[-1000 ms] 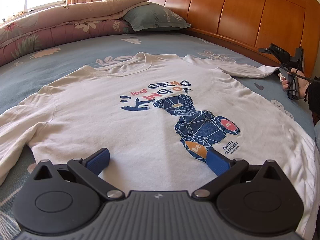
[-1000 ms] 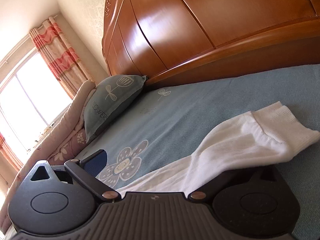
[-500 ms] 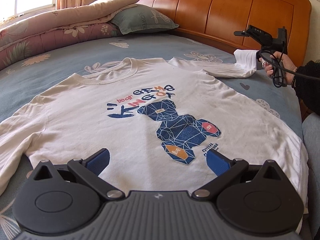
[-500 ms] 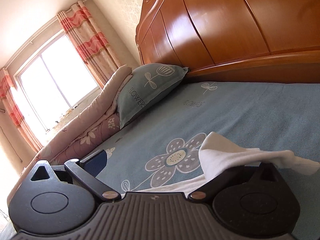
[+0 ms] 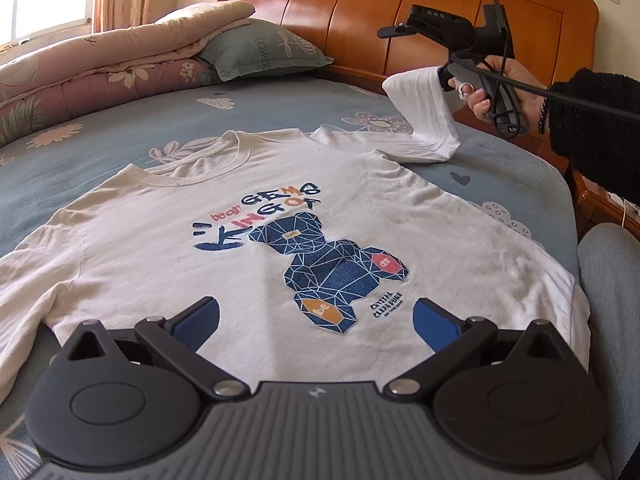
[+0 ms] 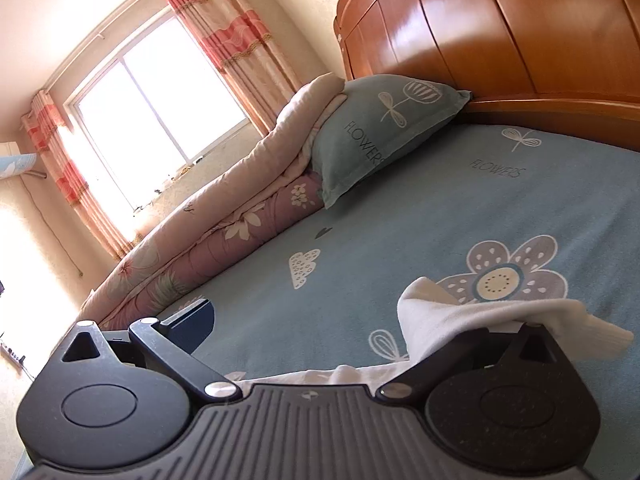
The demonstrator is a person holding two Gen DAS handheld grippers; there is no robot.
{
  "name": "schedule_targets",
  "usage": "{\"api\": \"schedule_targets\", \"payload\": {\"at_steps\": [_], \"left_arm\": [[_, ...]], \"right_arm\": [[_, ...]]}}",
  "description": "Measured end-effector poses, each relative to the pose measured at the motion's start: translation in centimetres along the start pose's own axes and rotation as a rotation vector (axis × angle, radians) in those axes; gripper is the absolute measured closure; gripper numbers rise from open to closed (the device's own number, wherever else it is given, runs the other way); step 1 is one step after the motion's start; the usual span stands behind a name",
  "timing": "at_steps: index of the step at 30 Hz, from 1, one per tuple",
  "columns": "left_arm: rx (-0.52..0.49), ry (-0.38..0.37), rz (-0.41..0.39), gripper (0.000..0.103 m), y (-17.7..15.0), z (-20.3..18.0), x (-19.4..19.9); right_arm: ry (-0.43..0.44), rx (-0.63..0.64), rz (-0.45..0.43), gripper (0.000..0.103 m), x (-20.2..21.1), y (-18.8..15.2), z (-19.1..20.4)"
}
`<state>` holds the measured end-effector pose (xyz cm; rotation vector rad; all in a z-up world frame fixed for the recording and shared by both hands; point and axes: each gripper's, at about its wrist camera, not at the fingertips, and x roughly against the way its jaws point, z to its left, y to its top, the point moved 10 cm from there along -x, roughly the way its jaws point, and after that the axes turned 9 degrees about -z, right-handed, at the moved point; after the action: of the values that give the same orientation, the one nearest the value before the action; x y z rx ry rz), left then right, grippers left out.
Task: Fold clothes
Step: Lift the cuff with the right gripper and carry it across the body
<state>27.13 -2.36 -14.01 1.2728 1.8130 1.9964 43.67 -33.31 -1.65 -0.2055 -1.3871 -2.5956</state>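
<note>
**Sleeve lifted off the bed**

On the blue bed a white shirt lies flat, print side up, collar toward 11 o'clock and hem nearest the left wrist camera. The left gripper hovers just above the hem, its blue pads spread wide with nothing between them.

At 2 o'clock in the left view, a hand in a dark sleeve holds the right gripper above the bed. The shirt's cuff is raised off the sheet there, the fabric hanging down to the shoulder. In the right view the cuff drapes over the right-hand finger at 4 o'clock, while the other pad stands apart at 8 o'clock; whether the fingers pinch the cloth I cannot tell.

A pillow and a rolled quilt lie at 11 o'clock against the headboard.
</note>
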Motion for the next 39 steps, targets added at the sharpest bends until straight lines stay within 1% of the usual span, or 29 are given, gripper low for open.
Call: {"api": "schedule_targets", "payload": {"at_steps": [3,6,9,14,19,24,28,35,39], "left_arm": [[0.023,-0.020,-0.007,0.001,0.1,0.2,0.2],[0.043,-0.049,0.010,0.001,-0.3,0.0,0.0],[0.012,-0.039,0.025,0.001,-0.6,-0.3,-0.1],[0.014,-0.050,0.024,0.001,-0.6,-0.2,0.0],[0.017,-0.031,0.049,0.001,-1.1,0.3,0.1],[0.011,0.022,0.066,0.001,-1.5,1.7,0.4],[0.013,0.038,0.076,0.001,-1.7,2.4,0.6],[0.003,0.061,0.093,0.001,-2.1,2.9,0.6],[0.006,0.083,0.099,0.001,-2.3,3.7,0.9]], "right_arm": [[0.036,0.016,0.027,0.000,-1.2,-0.3,2.6],[0.058,0.031,0.066,0.000,-2.4,-1.0,4.7],[0.090,0.057,0.103,0.000,-3.3,-1.7,6.9],[0.154,0.112,0.143,0.000,-4.3,-2.4,10.6],[0.210,0.148,0.179,0.000,-5.0,-3.2,13.4],[0.246,0.171,0.210,0.000,-5.8,-4.1,15.3],[0.276,0.191,0.225,0.000,-6.1,-5.1,16.8],[0.333,0.269,0.293,0.000,-6.5,-8.0,20.0],[0.350,0.332,0.365,0.000,-6.8,-10.6,21.2]]}}
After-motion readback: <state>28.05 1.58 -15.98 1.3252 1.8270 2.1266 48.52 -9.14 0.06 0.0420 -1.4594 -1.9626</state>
